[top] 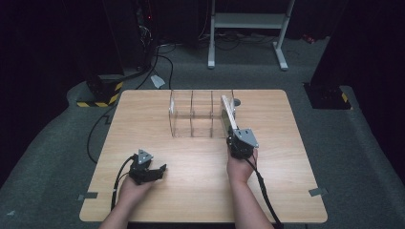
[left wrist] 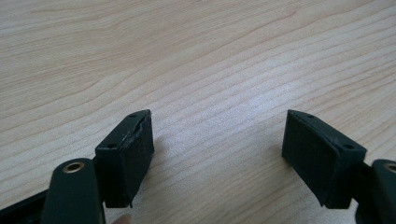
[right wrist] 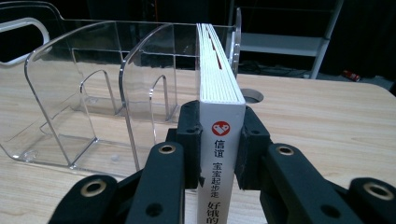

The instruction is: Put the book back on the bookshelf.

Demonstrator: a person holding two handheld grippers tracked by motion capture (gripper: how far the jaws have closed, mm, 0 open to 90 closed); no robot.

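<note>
A book [right wrist: 220, 140] is clamped by its spine in the right gripper [right wrist: 219, 144], partly inside the end slot of the clear rack [right wrist: 84, 107]. The left gripper [left wrist: 219, 158] is held wide open, empty, over the table [left wrist: 187, 56]. If tilted, the book could be jammed against a divider.

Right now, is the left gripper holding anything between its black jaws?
No: in the left gripper view the left gripper stands with its jaws wide apart, with bare light wooden table between them.
</note>
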